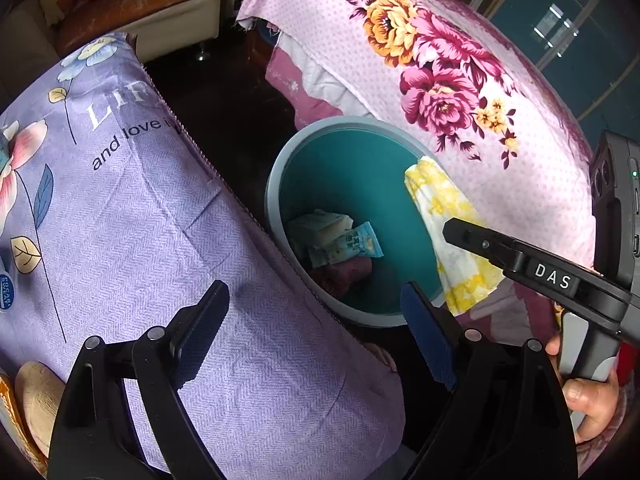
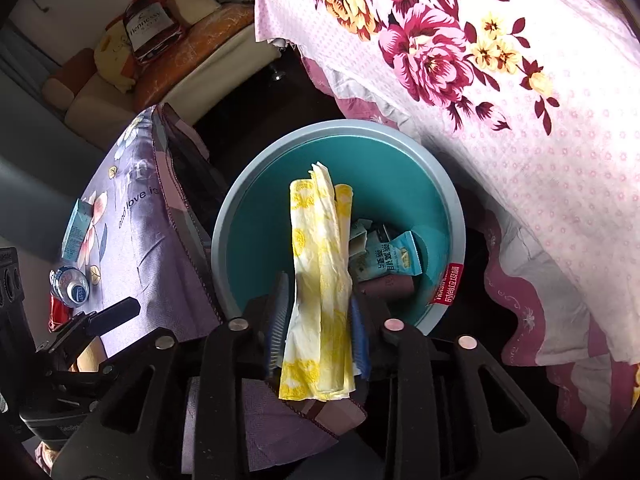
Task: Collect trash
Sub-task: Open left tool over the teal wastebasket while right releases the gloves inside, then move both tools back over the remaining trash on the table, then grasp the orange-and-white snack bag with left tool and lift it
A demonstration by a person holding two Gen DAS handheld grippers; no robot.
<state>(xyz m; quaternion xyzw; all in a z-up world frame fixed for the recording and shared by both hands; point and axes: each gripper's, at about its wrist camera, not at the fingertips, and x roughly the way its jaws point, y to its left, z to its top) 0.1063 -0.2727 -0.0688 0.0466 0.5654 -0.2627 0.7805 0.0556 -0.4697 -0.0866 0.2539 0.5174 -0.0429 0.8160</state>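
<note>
**Tissue over the bin, both grippers loose**

Landmark = the teal bin (image 2: 404, 168) w/ grey rim, standing on dark floor between two cloth-covered surfaces. On its left I see the table under a lilac cloth (image 1: 132, 216) w/ printed flowers + lettering; on its right a pink cloth (image 1: 472, 92) w/ big magenta blooms. Beyond the bin, a cream sofa (image 2: 224, 56) w/ bags on it. On the table left of the bin: a water bottle (image 2: 70, 285) lying down, a small blue carton (image 2: 76, 230).

Right gripper (image 2: 320, 332) above the bin's near rim, fingers part-way apart, yellow-white tissue (image 2: 320, 264) between them; can't tell if pads press it. Left gripper (image 1: 316, 332) fingers spread wide, nothing between. Inside the bin: wrappers (image 2: 394, 258).
</note>
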